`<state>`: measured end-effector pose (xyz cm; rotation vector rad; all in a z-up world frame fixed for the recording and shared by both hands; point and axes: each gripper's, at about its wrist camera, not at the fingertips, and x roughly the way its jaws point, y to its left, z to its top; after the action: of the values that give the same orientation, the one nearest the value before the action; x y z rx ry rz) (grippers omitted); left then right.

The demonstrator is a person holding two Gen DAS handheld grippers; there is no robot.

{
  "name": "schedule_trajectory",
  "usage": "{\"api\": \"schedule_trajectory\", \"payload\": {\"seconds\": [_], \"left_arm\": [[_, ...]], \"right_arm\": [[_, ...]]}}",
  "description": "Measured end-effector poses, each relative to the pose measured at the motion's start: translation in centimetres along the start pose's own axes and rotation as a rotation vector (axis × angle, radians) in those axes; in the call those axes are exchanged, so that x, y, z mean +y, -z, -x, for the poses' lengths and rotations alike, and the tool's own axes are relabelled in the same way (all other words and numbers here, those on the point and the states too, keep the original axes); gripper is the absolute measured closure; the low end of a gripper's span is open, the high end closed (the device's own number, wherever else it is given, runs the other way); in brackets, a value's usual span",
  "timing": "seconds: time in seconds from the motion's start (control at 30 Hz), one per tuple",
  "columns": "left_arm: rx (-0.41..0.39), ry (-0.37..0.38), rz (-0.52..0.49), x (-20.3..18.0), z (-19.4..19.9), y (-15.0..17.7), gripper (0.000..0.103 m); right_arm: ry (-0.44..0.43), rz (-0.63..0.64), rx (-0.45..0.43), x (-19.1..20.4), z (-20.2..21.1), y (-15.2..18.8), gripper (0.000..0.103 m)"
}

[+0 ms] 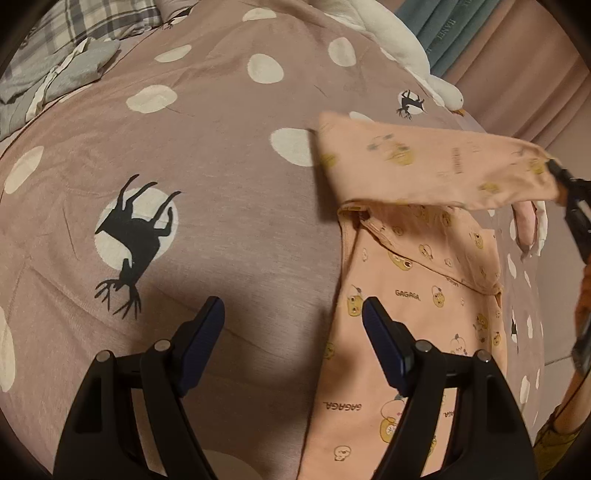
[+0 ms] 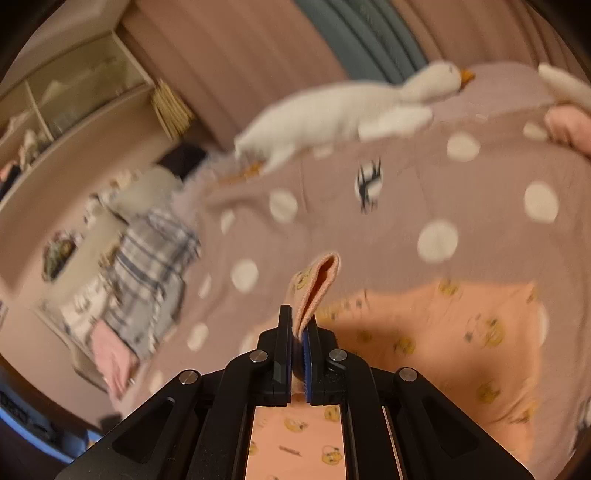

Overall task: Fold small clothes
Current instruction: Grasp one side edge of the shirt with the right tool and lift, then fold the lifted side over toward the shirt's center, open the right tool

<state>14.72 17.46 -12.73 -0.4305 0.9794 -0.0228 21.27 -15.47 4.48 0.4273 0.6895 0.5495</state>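
One sleeve (image 2: 317, 280) pinched in right tool (image 2: 300, 332), lifted; left tool (image 1: 293, 321) spread over garment edge

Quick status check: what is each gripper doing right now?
Left gripper: open, holding nothing, above the bedspread.
Right gripper: closed on the sleeve cuff of the peach garment, lifted.

1. The peach baby garment (image 1: 413, 280) is seen to be soft matt knit cloth, printed with yellow cartoon figures; its cuff (image 2: 317, 280) is showing a finely ribbed texture.
2. The mauve bed cover (image 1: 221, 147) is appearing as smooth matt woven cloth with printed cream dots and black deer.
3. The goose toy (image 2: 332, 114) is looking like white plush.
4. The left gripper (image 1: 293, 317) is being shown as matt black plastic, with ridged dark blue pads (image 1: 201, 332) and shiny metal pins.
5. The plaid fabric (image 1: 92, 18) is appearing as matt woven cloth.
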Motion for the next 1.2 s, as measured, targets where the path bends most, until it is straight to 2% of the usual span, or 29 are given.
{"api": "schedule_trajectory", "payload": {"seconds": [0.1,0.17,0.27,0.33,0.47,0.53,0.6,0.7,0.73,0.77,0.83,0.93,1.07,1.2], "left_arm": [[-0.001,0.001,-0.021,-0.8,-0.1,-0.2,0.026],[0.0,0.002,-0.038,-1.4,-0.3,-0.6,0.026],[-0.006,0.004,-0.08,-2.9,-0.8,-1.6,0.026],[-0.005,0.003,-0.116,-4.2,-1.5,-2.4,0.026],[-0.002,0.037,-0.179,-6.8,-2.9,-3.8,0.026],[0.0,0.057,-0.197,-7.9,-3.8,-4.7,0.026],[0.006,0.073,-0.201,-8.7,-4.9,-5.7,0.027],[0.007,0.095,-0.194,-9.3,-6.0,-6.8,0.029],[0.007,0.106,-0.193,-9.5,-6.5,-7.1,0.034],[0.006,0.105,-0.193,-9.7,-6.9,-7.3,0.037],[0.014,0.097,-0.199,-10.0,-7.8,-7.5,0.054],[0.031,0.058,-0.223,-10.1,-9.2,-7.1,0.071],[0.047,0.012,-0.269,-9.4,-10.5,-6.2,0.074],[0.05,0.02,-0.307,-9.1,-10.7,-6.0,0.074]], "right_arm": [[0.049,-0.019,-0.034,-2.3,2.0,-0.4,0.097],[0.084,-0.06,-0.035,-4.3,1.9,-0.2,0.097],[0.151,-0.129,0.038,-8.8,0.6,1.1,0.097],[0.237,-0.141,0.082,-10.8,-0.7,2.3,0.097],[0.332,-0.222,0.138,-14.8,-2.6,3.9,0.097],[0.353,-0.239,0.172,-15.9,-3.0,4.5,0.097],[0.417,-0.237,0.193,-16.3,-2.9,4.9,0.097],[0.532,-0.118,0.108,-14.7,-1.1,4.3,0.097],[0.518,-0.086,0.082,-14.2,-0.5,4.2,0.097],[0.465,-0.064,0.067,-13.6,-0.2,4.2,0.097],[0.374,-0.034,0.086,-13.1,-0.3,4.5,0.097],[0.365,0.035,0.167,-12.5,-1.9,6.0,0.097],[0.438,0.051,0.255,-13.7,-3.6,8.2,0.097],[0.418,0.019,0.259,-14.6,-3.1,8.4,0.097]]}}
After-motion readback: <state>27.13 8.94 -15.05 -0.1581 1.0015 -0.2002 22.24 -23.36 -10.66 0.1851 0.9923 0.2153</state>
